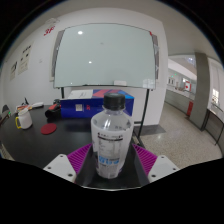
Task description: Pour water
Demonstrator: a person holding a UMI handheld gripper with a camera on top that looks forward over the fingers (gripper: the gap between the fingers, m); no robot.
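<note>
Gripper view: bottle (111,135) base hidden

We are in what looks like an office or meeting room. A large whiteboard (104,55) on a stand fills the white back wall. In front of it, a dark table (45,140) carries a blue box (78,104) and small supplies. To one side, a bright corridor (190,95) with glass partitions leads away.
</note>
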